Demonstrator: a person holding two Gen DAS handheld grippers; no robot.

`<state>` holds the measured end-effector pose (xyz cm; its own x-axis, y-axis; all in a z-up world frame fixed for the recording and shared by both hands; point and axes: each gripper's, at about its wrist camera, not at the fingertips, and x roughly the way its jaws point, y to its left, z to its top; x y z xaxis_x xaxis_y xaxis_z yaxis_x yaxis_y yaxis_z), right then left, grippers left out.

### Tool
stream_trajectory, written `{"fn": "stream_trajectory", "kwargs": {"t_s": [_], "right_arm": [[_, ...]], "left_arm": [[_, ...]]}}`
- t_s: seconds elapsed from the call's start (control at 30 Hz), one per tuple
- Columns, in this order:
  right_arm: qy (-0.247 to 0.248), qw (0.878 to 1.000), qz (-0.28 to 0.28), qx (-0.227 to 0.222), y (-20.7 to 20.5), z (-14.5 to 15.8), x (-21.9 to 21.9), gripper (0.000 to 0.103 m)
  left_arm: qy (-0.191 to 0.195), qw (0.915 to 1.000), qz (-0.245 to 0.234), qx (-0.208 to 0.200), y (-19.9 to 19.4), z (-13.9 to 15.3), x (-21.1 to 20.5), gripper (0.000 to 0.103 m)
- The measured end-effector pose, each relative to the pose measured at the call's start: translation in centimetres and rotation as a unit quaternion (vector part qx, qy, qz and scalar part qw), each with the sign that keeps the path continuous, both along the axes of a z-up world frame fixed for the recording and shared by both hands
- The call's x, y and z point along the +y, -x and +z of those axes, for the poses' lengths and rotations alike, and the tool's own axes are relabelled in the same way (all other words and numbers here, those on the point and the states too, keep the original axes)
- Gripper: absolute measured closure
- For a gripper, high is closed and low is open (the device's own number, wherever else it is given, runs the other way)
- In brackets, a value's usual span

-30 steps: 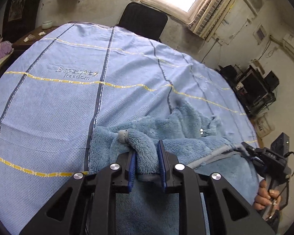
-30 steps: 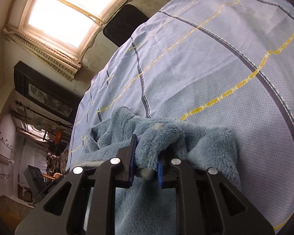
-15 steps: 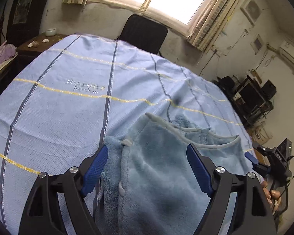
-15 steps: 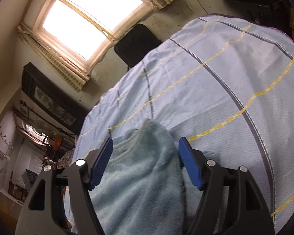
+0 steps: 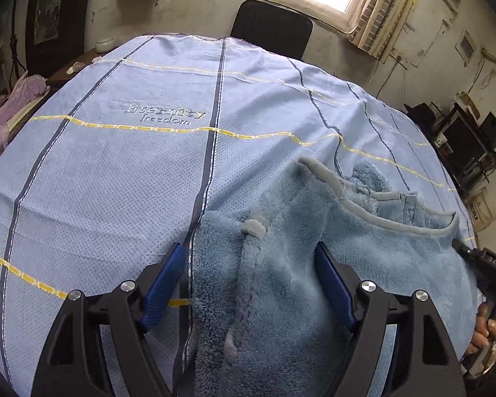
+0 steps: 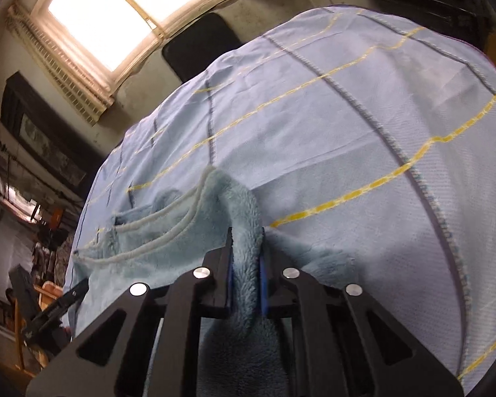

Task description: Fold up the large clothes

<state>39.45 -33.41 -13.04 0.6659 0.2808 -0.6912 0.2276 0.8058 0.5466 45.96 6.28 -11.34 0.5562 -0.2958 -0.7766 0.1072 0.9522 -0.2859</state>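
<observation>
A fluffy light-blue fleece garment (image 5: 380,264) with grey piping lies bunched on the blue checked cover (image 5: 115,182) at the near right. My left gripper (image 5: 248,248) hovers over its left part; the jaws stand wide and are closing, with fleece between them but no pad touching it. In the right wrist view my right gripper (image 6: 246,235) is closing, and its pads pinch a raised fold of the garment (image 6: 168,231). The right gripper (image 5: 486,264) also shows at the right edge of the left wrist view, held by a hand (image 5: 482,330).
The cover (image 6: 347,132) with yellow and dark lines spreads wide to the left and far side. A black chair (image 5: 271,26) stands behind it under a bright window. Shelves of electronics (image 5: 463,139) are at the right, purple cloth (image 5: 3,115) at the left.
Both grippers let go of the fleece and opened wide, and the garment dropped flatter. The right one has since shut on a fold; the left stays wide and sits lower.
</observation>
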Motion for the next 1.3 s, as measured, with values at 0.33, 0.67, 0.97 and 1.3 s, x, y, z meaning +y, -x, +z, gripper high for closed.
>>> {"fn": "stream_trajectory", "kwargs": {"t_s": [0.33,0.67,0.97,1.3], "right_arm": [[0.002,0.998,-0.018,-0.064,2.1,3.7,-0.2,0.066],[0.007,0.987,0.138,-0.087,2.5,5.6,10.0,0.067],[0.014,0.992,0.127,-0.020,0.7,0.1,9.0,0.103],[-0.017,0.992,0.120,-0.045,3.1,3.3,8.1,0.097]], "left_arm": [[0.017,0.9956,-0.015,-0.091,3.7,5.9,-0.8,0.025],[-0.034,0.9921,-0.096,-0.073,5.0,2.7,-7.3,0.024],[-0.107,0.9868,-0.099,-0.071,4.1,0.4,-8.3,0.020],[-0.068,0.9873,-0.108,-0.095,7.1,5.1,-7.7,0.021]]}}
